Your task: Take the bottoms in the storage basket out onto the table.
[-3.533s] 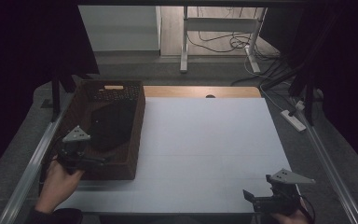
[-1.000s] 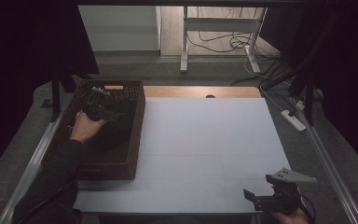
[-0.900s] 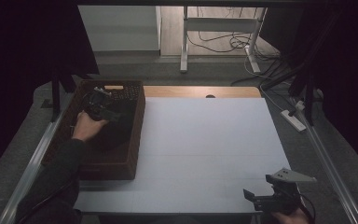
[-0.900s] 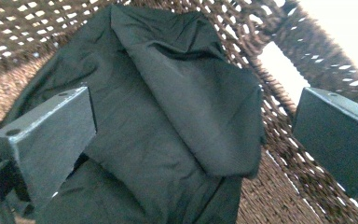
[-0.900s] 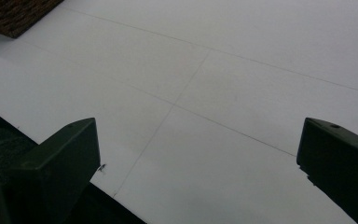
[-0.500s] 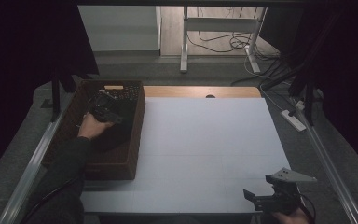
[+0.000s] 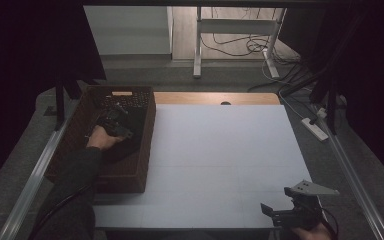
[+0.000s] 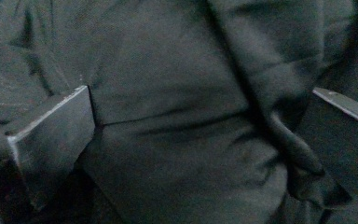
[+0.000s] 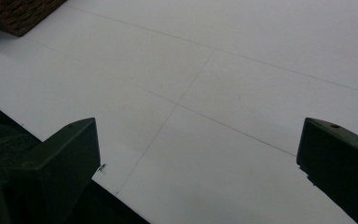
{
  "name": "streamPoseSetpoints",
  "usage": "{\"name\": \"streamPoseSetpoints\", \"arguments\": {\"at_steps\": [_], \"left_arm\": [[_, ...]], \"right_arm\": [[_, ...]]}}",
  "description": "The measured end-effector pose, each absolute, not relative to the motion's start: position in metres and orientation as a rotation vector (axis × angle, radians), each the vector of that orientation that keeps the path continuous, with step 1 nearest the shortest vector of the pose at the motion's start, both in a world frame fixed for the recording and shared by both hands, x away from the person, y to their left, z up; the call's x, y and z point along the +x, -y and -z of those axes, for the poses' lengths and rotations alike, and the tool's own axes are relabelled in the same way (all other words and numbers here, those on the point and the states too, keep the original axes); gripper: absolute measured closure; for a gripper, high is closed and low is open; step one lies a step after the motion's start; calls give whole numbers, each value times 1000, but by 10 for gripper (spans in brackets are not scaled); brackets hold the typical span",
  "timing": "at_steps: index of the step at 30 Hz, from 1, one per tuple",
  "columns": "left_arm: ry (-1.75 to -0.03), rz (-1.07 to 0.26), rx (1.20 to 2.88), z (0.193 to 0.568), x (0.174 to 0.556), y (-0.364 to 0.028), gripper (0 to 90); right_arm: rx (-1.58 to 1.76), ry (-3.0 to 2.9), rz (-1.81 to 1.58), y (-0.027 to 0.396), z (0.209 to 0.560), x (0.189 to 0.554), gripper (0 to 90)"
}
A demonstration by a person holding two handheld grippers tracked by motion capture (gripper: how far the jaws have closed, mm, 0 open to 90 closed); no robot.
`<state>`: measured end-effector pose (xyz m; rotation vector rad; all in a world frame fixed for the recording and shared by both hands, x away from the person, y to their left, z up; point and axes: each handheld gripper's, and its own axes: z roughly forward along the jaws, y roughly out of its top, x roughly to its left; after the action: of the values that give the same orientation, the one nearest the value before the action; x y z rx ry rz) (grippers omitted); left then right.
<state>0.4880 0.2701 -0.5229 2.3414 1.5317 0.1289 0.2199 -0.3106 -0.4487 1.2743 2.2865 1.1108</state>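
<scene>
Inside the wicker basket your left claw gapes, jaws spread over dark cloth | right claw spread wide at white desk near edge

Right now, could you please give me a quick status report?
Left claw open over dark cloth inside wicker basket. Right claw open, hovering at white table edge. Nothing obstructing.
</scene>
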Motion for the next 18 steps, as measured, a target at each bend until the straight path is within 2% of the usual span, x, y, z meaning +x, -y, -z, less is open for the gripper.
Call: {"name": "streamPoseSetpoints", "arguments": {"at_steps": [3,5,7,8,9,12,14,15,18], "left_arm": [[-1551,-131,2363,522,489,-266,0],[-1566,-125,2367,520,488,-265,35],[-1553,-88,2351,516,487,-266,215],[-1528,-76,2354,513,485,-265,336],[-1521,-59,2349,513,484,-265,336],[-1545,-48,2339,511,484,-267,416],[-1527,-59,2346,508,484,-268,531],[-1514,-55,2345,508,483,-267,663],[-1496,-78,2385,506,482,-261,716]], "right_arm": [[1272,-2288,-1108,310,449,220,0],[1269,-2289,-1107,310,449,220,0],[1266,-2291,-1105,310,449,220,0],[1263,-2292,-1104,310,449,220,0],[1263,-2292,-1104,310,449,220,0],[1266,-2295,-1103,310,449,220,0],[1263,-2298,-1102,309,449,220,0],[1261,-2298,-1102,309,449,220,0],[1262,-2297,-1102,310,449,220,0]]}}
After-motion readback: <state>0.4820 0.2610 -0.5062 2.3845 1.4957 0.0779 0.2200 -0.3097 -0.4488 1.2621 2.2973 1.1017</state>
